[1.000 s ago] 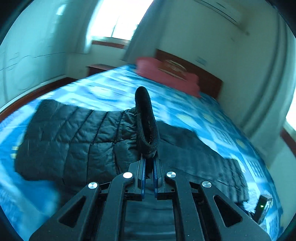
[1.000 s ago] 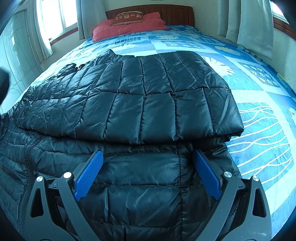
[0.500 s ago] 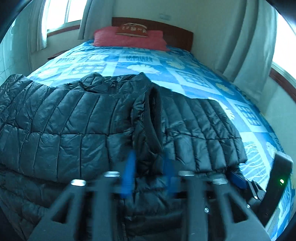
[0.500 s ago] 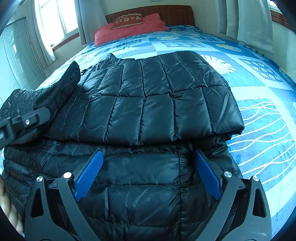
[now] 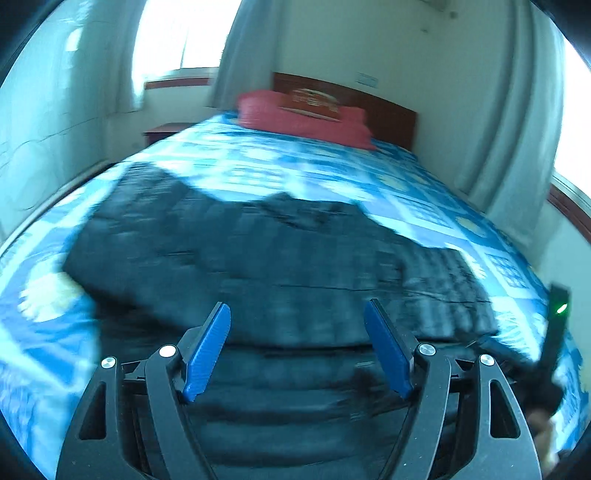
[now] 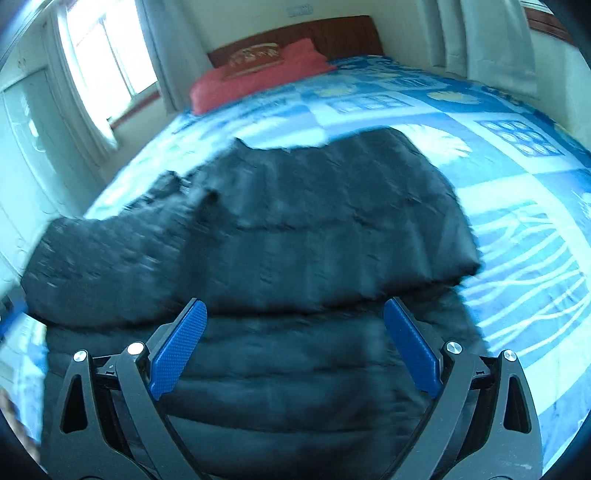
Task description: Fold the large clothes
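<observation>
A black quilted puffer jacket (image 6: 295, 236) lies spread on a bed w/ a blue-and-white patterned cover (image 6: 517, 229), its top layer folded over the lower one, just ahead of and under both pairs of fingers. Left gripper (image 5: 297, 314): blue-padded fingers (image 5: 207, 350) spread apart and opening wider, nothing pinched btwn them; jacket fabric shows below and beyond the gap, pads clear of it as far as the blurred view tells. Right gripper (image 6: 295, 317): fingers (image 6: 179, 350) set wide, no cloth caught btwn them; the folded edge of the jacket runs across just past the fingertips, w/ the lower layer filling the space under the fingers. In the right wrist view the jacket's collar end sits ahead-left of the fingers, and the bare bed cover lies to the right of the right finger. Far beyond the fingers in both views: a red pillow (image 5: 303, 118) against a dark wooden headboard (image 6: 332, 33), grey curtains (image 5: 517, 110) and bright windows (image 6: 107, 59) at the sides. At the right edge of the left wrist view, a dark device w/ a green light (image 5: 559, 306) stands beside the right finger. Both views are motion-blurred, so quilting detail is soft.
</observation>
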Demonstrator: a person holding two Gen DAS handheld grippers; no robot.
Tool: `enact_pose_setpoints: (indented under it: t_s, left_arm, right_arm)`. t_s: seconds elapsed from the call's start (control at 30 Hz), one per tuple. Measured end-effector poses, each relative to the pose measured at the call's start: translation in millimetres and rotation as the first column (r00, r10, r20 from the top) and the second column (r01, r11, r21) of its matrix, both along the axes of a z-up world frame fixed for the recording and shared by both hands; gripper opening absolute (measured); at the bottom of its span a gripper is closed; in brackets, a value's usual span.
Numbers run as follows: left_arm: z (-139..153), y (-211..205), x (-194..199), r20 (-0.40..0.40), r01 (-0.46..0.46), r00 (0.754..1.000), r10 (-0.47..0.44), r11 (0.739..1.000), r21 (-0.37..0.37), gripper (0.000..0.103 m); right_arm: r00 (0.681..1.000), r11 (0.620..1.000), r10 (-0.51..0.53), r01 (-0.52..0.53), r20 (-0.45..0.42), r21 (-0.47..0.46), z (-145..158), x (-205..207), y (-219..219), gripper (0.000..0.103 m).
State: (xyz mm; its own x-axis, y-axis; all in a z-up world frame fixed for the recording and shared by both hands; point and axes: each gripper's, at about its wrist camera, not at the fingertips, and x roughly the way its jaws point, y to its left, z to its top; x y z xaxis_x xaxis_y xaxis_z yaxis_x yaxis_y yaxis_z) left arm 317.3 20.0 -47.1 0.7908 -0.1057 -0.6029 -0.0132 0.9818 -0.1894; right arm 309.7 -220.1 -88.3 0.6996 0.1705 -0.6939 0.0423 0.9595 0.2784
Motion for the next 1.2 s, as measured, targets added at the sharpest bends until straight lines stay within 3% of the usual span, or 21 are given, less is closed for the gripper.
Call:
enact_pose_setpoints:
  t_s: [0.03, 0.1, 0.27, 0.3, 0.33, 0.37, 0.43, 0.63, 0.77, 0.9, 1.03, 1.13, 1.2]
  left_arm:
    - [0.0, 11.8, -3.6, 0.001, -0.023, 1.0, 0.023, 1.0, 0.005, 0.074]
    - [-1.7, 38.4, -10.5, 0.003, -0.079, 0.997, 0.079, 0.997, 0.014, 0.074]
    - [-10.3, 101.4, -23.3, -0.006, -0.202, 0.979, 0.202, 0.979, 0.026, 0.074]
    - [-13.5, 112.3, -24.1, -0.02, -0.221, 0.975, 0.221, 0.975, 0.018, 0.074]
    - [-16.4, 120.5, -24.8, -0.031, -0.236, 0.971, 0.236, 0.972, 0.009, 0.074]
    - [-19.1, 127.8, -25.2, -0.038, -0.247, 0.968, 0.247, 0.969, 0.001, 0.074]
    - [-22.7, 136.7, -24.9, -0.045, -0.261, 0.965, 0.26, 0.965, -0.004, 0.074]
    - [-23.3, 139.7, -14.1, -0.037, -0.249, 0.968, 0.249, 0.969, 0.006, 0.074]
    - [-28.4, 133.7, -0.5, -0.053, -0.229, 0.972, 0.229, 0.973, 0.012, 0.074]
    - [-36.2, 127.4, 14.4, -0.081, -0.216, 0.973, 0.218, 0.976, 0.025, 0.074]
    - [-37.4, 122.6, 29.4, -0.089, -0.208, 0.974, 0.21, 0.977, 0.035, 0.074]
    - [-34.0, 119.9, 43.3, -0.076, -0.203, 0.975, 0.207, 0.977, 0.06, 0.074]
    - [-33.3, 119.7, 53.9, -0.071, -0.203, 0.976, 0.208, 0.976, 0.076, 0.074]
  right_arm:
    - [1.0, 1.0, 0.011, -0.011, 0.002, 0.002, 3.0, 5.4, 7.0, 0.094]
    - [0.999, 0.999, 0.043, -0.043, -0.01, 0.016, 4.8, 25.6, 26.1, 0.08]
    - [0.994, 0.998, 0.055, -0.054, -0.096, 0.018, -21.2, 68.8, 59.4, 0.074]
    - [0.995, 0.998, 0.052, -0.054, -0.087, -0.024, -21.5, 69.8, 66.4, 0.065]
    - [0.994, 0.996, 0.076, -0.079, -0.079, -0.04, -20.5, 70.1, 72.7, 0.041]
    - [0.991, 0.992, 0.109, -0.113, -0.076, -0.049, -18.5, 70.1, 78.6, 0.026]
    - [0.989, 0.986, 0.14, -0.143, -0.043, -0.079, -7.2, 65.6, 82.3, 0.019]
    - [0.996, 0.984, 0.06, -0.047, 0.071, -0.171, 30.2, 50.6, 34.3, 0.018]
    - [0.999, 0.978, -0.042, 0.043, 0.011, -0.203, 15.4, 63.2, -19.3, 0.018]
    - [0.995, 0.973, -0.076, 0.06, -0.068, -0.221, -14.5, 74.5, -41.5, 0.019]
    - [0.995, 0.972, -0.063, 0.044, -0.077, -0.23, -18.4, 76.9, -40.9, 0.031]
    - [0.994, 0.969, -0.107, 0.105, 0.003, -0.222, 0.2, 63.0, -39.4, 0.047]
    - [0.993, 0.97, -0.105, 0.113, 0.048, -0.213, 8.3, 59.6, -33.6, 0.048]
